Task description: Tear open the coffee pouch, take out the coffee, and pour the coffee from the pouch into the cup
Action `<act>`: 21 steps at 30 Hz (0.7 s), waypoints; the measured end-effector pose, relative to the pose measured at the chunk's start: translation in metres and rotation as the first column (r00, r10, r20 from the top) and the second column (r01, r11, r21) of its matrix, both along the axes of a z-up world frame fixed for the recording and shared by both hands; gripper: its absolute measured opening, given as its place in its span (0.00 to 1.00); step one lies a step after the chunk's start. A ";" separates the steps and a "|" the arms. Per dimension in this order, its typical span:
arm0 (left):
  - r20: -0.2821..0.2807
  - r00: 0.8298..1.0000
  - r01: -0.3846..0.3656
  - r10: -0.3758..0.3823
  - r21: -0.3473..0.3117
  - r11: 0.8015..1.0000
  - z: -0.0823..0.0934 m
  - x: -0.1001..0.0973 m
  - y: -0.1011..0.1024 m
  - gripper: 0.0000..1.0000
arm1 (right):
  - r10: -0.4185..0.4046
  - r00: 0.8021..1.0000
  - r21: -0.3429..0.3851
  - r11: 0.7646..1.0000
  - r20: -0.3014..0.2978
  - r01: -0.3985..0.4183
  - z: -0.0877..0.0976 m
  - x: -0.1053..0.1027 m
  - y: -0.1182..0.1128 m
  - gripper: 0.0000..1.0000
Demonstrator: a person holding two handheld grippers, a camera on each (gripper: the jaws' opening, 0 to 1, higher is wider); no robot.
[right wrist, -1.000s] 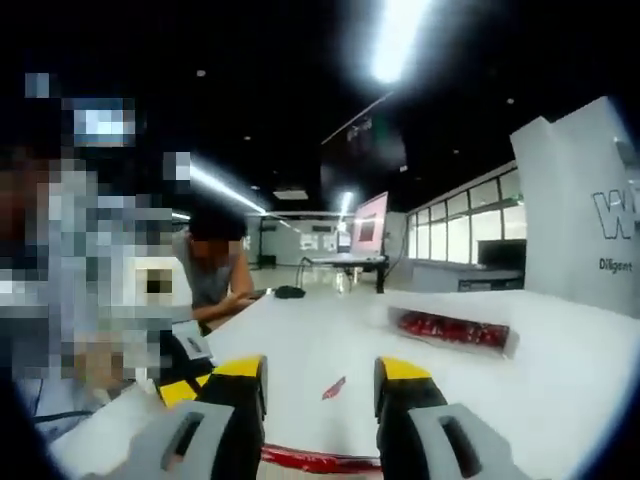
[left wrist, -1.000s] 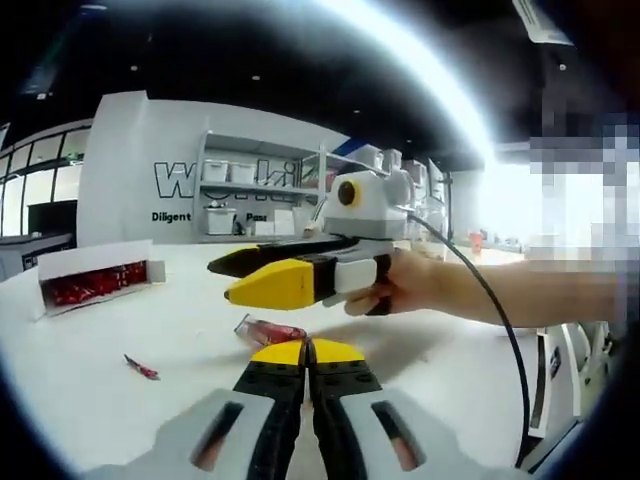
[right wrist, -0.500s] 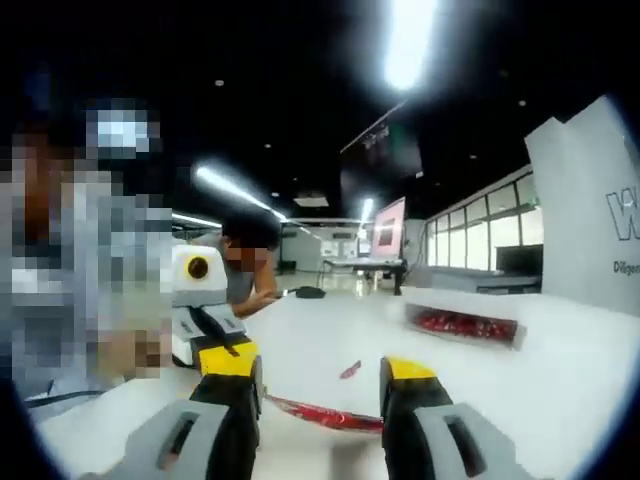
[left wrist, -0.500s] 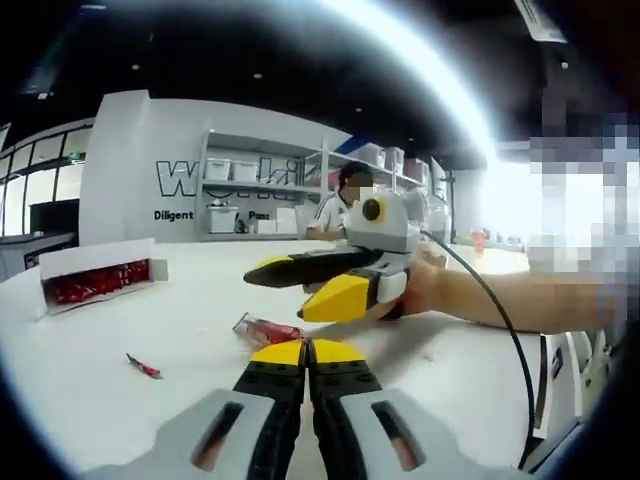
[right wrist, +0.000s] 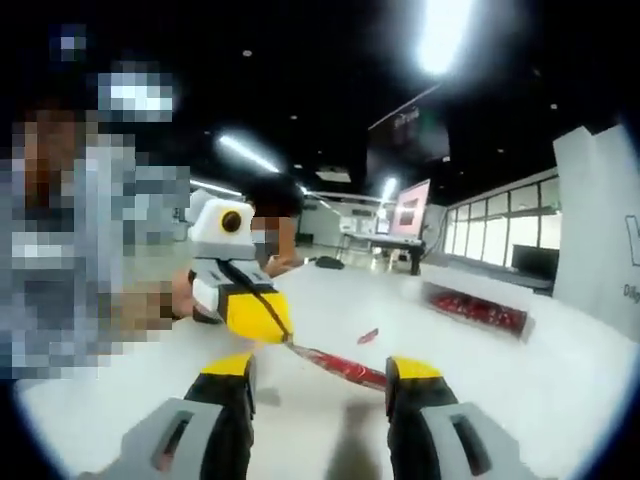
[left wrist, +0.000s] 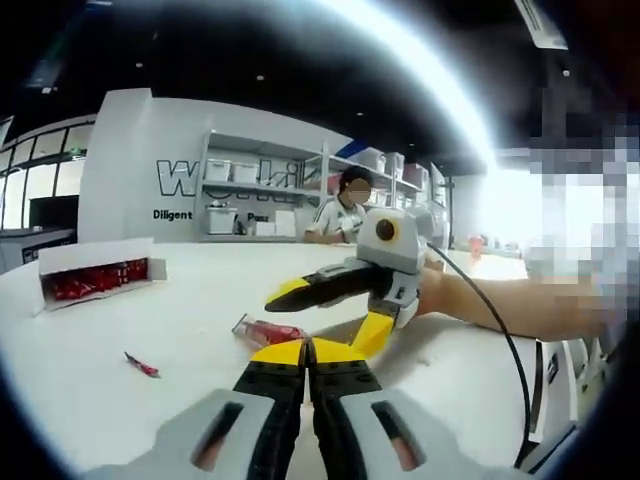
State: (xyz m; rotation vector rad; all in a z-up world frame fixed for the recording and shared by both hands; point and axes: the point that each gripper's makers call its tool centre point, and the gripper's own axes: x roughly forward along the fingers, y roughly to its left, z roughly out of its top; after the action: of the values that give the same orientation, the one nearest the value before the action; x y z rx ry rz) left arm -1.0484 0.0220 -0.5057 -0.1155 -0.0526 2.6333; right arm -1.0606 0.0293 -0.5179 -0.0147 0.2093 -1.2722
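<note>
Right gripper view: left hand-held gripper (right wrist: 285, 340) clamps coffee pouch (right wrist: 340, 366); right hand-held gripper (right wrist: 322, 372) open astride.

Readable text, as I see it from the left gripper view: white wall (left wrist: 130, 170) bears large outlined letters "W", "o" or similar, then cut off by shelving (left wrist: 250, 190); beneath, small dark word "Diligent" and a partial "Pas". I read nothing elsewhere.

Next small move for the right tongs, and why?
Probably close the right tongs on the red coffee pouch. The left tongs grip one end of it, its free length lies between the right tongs' open jaws, and tearing likely needs both ends held.
</note>
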 end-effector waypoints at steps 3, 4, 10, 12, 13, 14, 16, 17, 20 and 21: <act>-0.010 1.000 0.018 -0.018 -0.002 1.000 0.002 0.002 0.003 0.04 | -0.017 1.000 0.023 1.000 -0.010 0.018 -0.007 -0.003 -0.003 0.53; -0.011 1.000 0.022 -0.022 -0.006 1.000 0.002 0.002 0.004 0.04 | -0.022 1.000 0.033 0.999 -0.015 0.023 -0.008 -0.003 -0.005 0.53; -0.008 0.999 0.037 -0.037 -0.008 0.999 0.001 0.002 0.006 0.04 | -0.030 0.999 0.049 0.998 -0.039 0.032 -0.014 -0.002 -0.005 0.55; -0.008 0.999 0.044 -0.044 -0.007 0.999 0.001 0.004 0.008 0.04 | -0.035 0.999 0.055 0.998 -0.036 0.037 -0.015 -0.002 -0.005 0.55; -0.007 0.999 0.045 -0.045 -0.008 0.999 0.001 0.004 0.008 0.04 | -0.036 0.999 0.058 0.998 -0.036 0.038 -0.015 -0.001 -0.005 0.55; -0.009 0.999 0.044 -0.045 -0.011 0.999 0.001 0.004 0.008 0.04 | -0.037 0.999 0.061 0.997 -0.039 0.040 -0.016 -0.002 -0.005 0.55; -0.009 0.999 0.048 -0.048 -0.009 0.999 0.001 0.004 0.009 0.04 | -0.044 0.998 0.062 0.997 -0.050 0.047 -0.017 -0.002 -0.005 0.55; -0.011 0.999 0.052 -0.052 -0.009 0.999 0.001 0.005 0.009 0.04 | -0.046 0.998 0.064 0.997 -0.052 0.050 -0.018 -0.003 -0.005 0.56; -0.019 0.998 0.067 -0.067 -0.002 0.998 0.004 0.007 0.011 0.04 | -0.068 0.995 0.081 0.994 -0.068 0.074 -0.022 -0.006 -0.005 0.63; -0.018 0.997 0.073 -0.073 0.008 0.997 0.004 0.007 0.011 0.04 | -0.080 0.995 0.089 0.992 -0.067 0.086 -0.024 -0.009 -0.005 0.64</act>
State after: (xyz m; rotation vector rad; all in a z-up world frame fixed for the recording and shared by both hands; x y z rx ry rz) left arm -1.0416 0.0330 -0.5013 -0.0892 -0.0525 2.5608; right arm -1.0694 0.0241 -0.5422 0.0332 0.3255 -1.3447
